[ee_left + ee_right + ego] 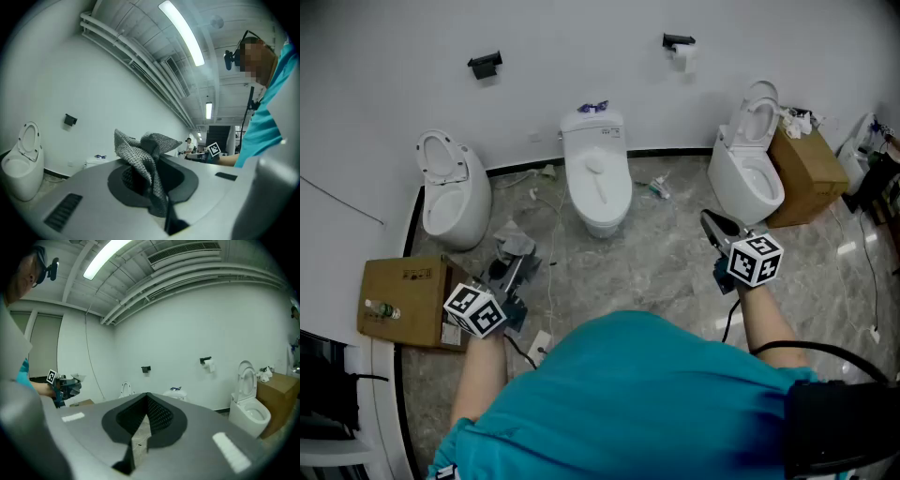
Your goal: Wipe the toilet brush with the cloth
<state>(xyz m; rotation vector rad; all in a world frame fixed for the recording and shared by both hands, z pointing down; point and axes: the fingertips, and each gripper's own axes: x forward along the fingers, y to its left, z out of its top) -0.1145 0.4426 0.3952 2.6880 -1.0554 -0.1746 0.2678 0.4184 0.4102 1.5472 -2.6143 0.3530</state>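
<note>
White toilets [598, 178], three; one grey cloth [140, 154] clamped in left claw [512, 272]; right claw [146, 399] closed, empty.

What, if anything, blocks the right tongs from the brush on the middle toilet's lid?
Probably nothing. The toilet brush lies uncovered on the closed lid of the middle toilet, with no obstacle standing between it and the right tongs. Those are shut and empty, so they would need to open first.

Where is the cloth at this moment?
The grey cloth is clamped by the left gripper, low on the left of the head view, just right of the cardboard box on the floor.
</note>
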